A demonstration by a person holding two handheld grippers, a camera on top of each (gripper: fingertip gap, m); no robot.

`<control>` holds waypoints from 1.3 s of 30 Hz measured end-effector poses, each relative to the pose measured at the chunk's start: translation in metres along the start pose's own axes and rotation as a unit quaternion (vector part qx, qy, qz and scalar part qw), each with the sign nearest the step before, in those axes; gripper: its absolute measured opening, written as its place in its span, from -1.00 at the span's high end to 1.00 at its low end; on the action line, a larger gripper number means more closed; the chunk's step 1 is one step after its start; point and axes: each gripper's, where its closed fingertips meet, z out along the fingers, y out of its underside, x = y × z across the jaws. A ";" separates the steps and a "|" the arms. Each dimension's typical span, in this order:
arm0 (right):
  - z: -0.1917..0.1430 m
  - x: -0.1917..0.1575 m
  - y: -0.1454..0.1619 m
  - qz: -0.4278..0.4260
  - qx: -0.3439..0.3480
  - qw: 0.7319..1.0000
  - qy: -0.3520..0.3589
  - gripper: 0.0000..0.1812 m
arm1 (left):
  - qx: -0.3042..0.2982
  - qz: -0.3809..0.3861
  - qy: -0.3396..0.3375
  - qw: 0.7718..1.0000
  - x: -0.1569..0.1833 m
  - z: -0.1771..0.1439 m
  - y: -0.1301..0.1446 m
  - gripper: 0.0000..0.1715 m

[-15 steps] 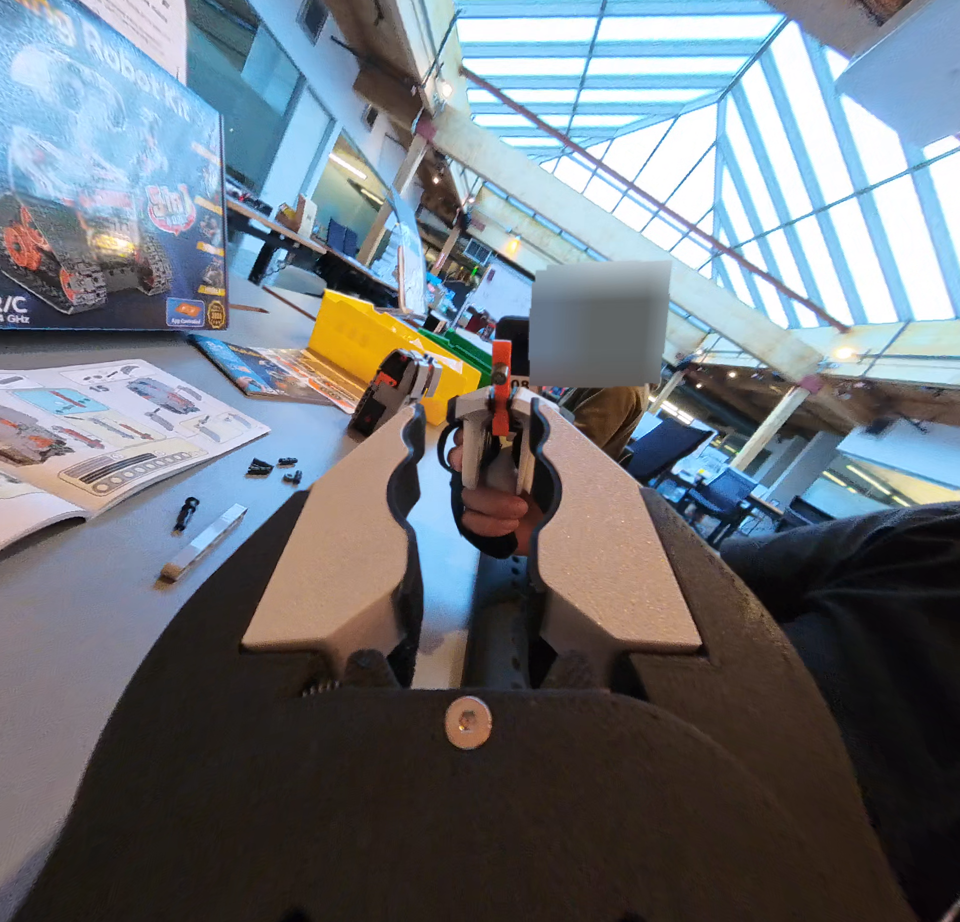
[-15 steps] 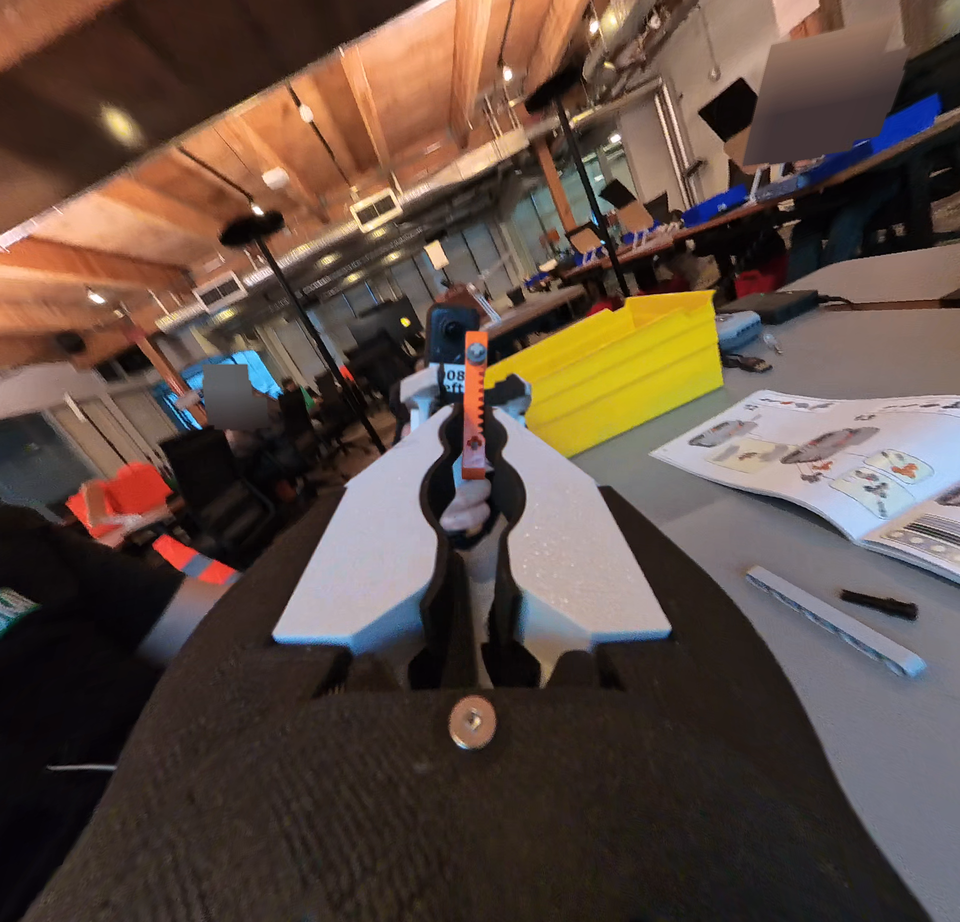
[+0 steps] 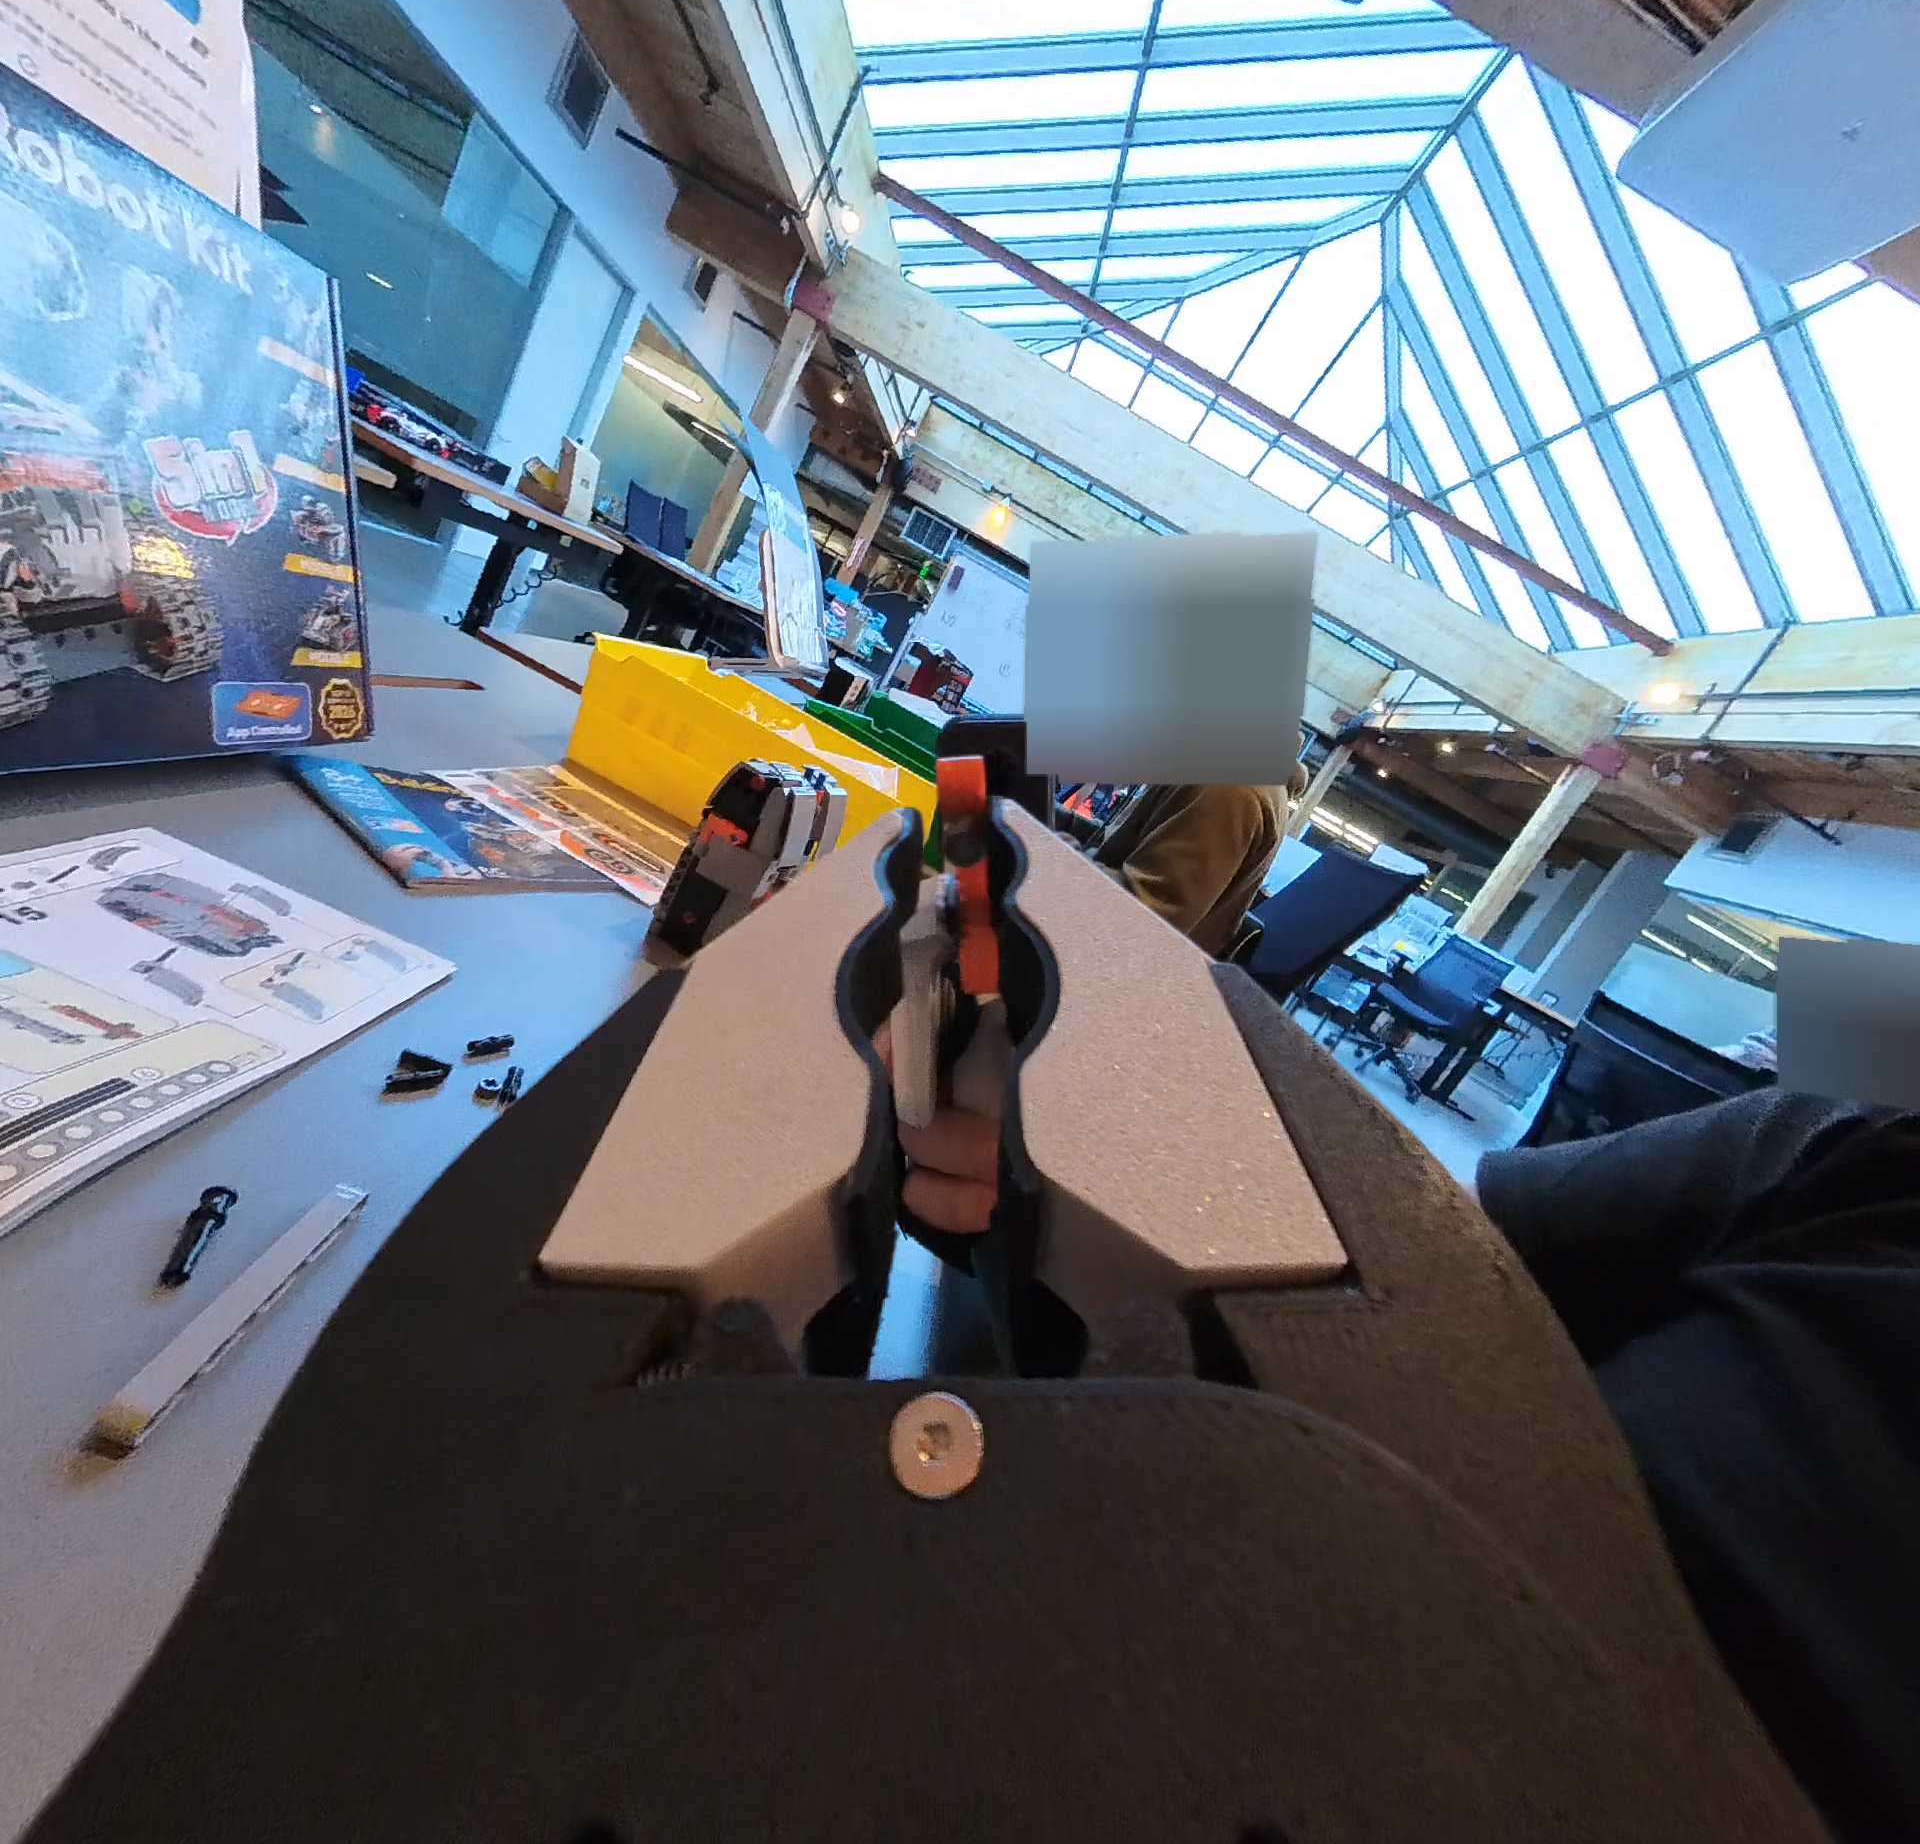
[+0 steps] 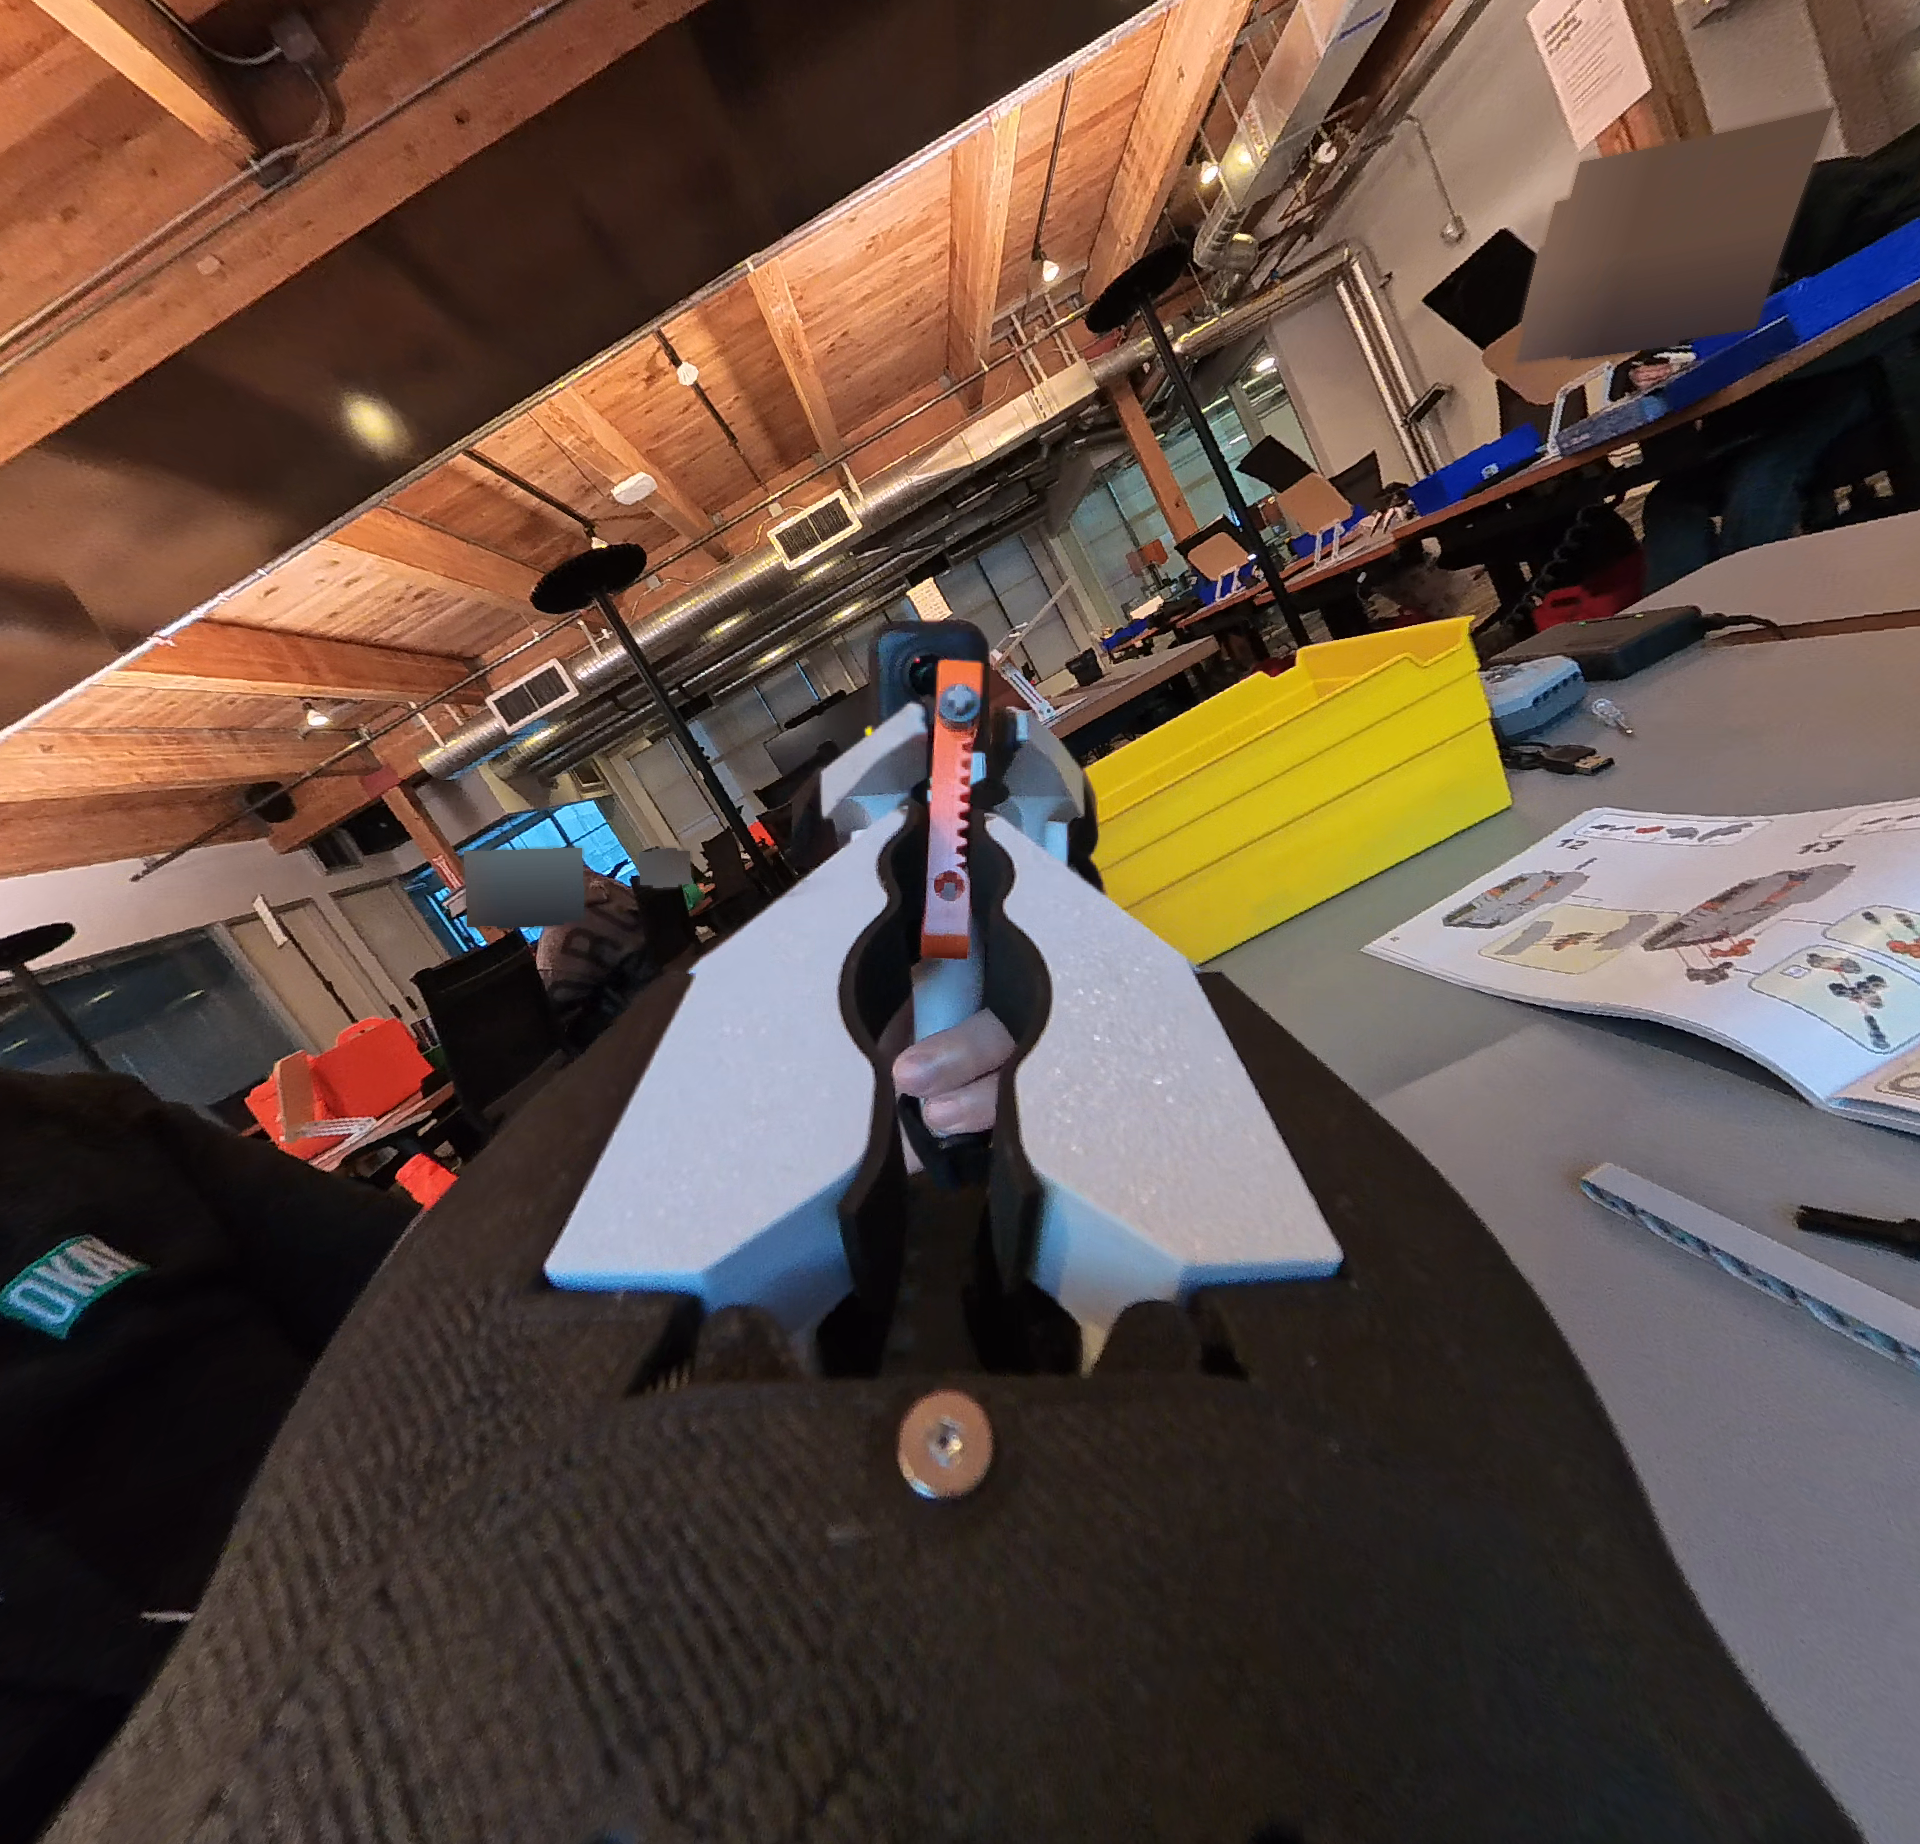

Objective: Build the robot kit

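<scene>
Left tongs (image 3: 951,828) are raised off the tabletop (image 3: 540,973) and nearly closed, with only a thin slit between the jaws. Can't tell if anything small is pinched at the tips. Right tongs (image 4: 951,828) are the same: thin slit, held above the tabletop, grip contents can't be told.

The two pairs point at each other, tips very close. Each slit shows the opposite pair's orange toothed strip (image 3: 971,921) and the hand (image 3: 940,1160) holding it.

Left of and below the left tongs:
- grey beam (image 3: 223,1306), flat on the tabletop
- black pin (image 3: 197,1233), just beside the beam
- small black pins (image 3: 447,1067), nearer the tips
- open instruction booklet (image 3: 187,973), farther left
- kit box (image 3: 166,506), standing behind the booklet

Just ahead-left of the tips is a part-built grey and orange model (image 3: 753,859), with a yellow bin (image 3: 686,734) behind it.

From the right tongs, the beam, pin, booklet and bin all lie off to the right.

The beam looks like light, stiff, smooth plastic, best pinched mid-length across its narrow sides. The pins are tiny and likely to roll or slip. The model would probably come apart if squeezed hard.
</scene>
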 end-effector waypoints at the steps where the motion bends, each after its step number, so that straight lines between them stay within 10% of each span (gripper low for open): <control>1: 0.000 0.001 0.000 -0.003 0.000 1.000 0.005 0.95 | -0.002 0.005 0.005 1.000 0.002 0.001 0.000 0.96; 8: -0.018 0.013 -0.019 -0.132 -0.050 0.987 0.082 0.69 | -0.038 0.028 -0.002 0.999 -0.002 -0.007 0.007 0.96; 11: -0.052 0.049 -0.036 -0.277 -0.204 0.919 0.191 0.82 | -0.054 0.010 -0.027 0.998 -0.015 -0.015 0.017 0.96; 15: -0.096 0.113 -0.006 -0.221 -0.477 0.810 0.259 0.94 | -0.043 -0.013 -0.049 0.998 -0.025 -0.016 0.019 0.96; 19: -0.120 0.153 0.016 -0.223 -0.603 0.721 0.259 0.94 | -0.078 0.002 -0.067 0.995 -0.029 -0.014 0.033 0.96; 39: -0.128 0.182 0.047 -0.124 -0.663 0.670 0.309 0.88 | -0.114 -0.008 -0.075 0.991 -0.032 -0.013 0.048 0.95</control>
